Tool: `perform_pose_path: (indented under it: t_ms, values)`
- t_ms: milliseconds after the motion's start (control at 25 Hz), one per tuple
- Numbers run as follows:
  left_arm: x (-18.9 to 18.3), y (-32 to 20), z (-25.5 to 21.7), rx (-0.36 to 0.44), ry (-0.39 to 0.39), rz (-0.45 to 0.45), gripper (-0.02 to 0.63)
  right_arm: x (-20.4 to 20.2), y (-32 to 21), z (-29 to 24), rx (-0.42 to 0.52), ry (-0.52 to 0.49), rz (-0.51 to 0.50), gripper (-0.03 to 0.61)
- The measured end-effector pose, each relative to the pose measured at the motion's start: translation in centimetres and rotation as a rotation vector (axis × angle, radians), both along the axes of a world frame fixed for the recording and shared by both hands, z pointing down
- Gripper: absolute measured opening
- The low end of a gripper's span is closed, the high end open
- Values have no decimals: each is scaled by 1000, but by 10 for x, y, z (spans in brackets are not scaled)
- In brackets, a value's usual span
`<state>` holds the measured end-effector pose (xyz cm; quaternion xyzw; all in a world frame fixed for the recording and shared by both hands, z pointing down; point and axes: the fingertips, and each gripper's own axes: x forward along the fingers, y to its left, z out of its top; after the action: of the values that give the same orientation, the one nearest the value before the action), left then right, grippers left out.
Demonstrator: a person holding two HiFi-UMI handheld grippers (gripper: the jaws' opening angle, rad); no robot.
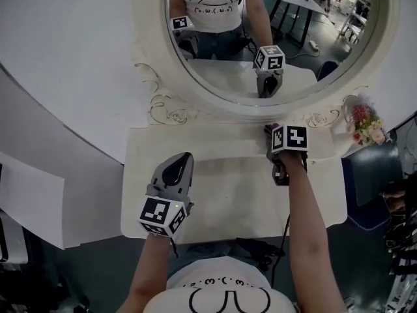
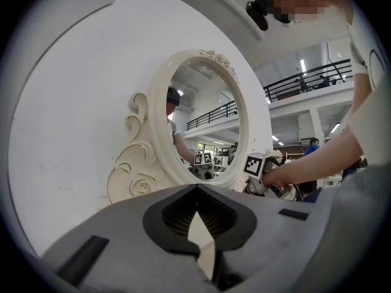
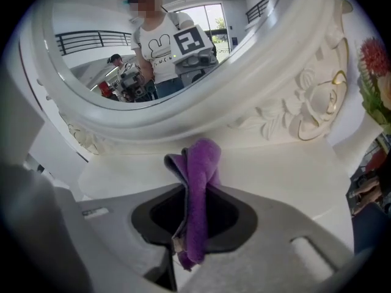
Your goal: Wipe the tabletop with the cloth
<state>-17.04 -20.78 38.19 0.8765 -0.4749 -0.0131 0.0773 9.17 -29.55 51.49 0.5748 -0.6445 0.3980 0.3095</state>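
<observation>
A purple cloth hangs folded between the jaws of my right gripper, which is shut on it. In the head view that gripper sits at the back right of the cream tabletop, close under the mirror frame, and only a bit of the cloth shows past its marker cube. My left gripper is over the front left of the tabletop, jaws closed together and holding nothing. In the left gripper view its tips meet and point at the carved frame.
A big oval mirror in a carved cream frame stands along the table's back edge. A small bunch of flowers sits at the back right corner, also in the right gripper view. White wall panels lie left.
</observation>
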Motion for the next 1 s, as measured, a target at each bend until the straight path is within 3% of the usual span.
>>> perform_pose_path:
  t_ms: [320,1000]
  values:
    - [-35,3,2,0,12,-41,-2,-55,3,0,-9,-26,-48,67]
    - [-89,9,7,-1,19,-98,-2,-173,4,-1,-27,-204,-96,64]
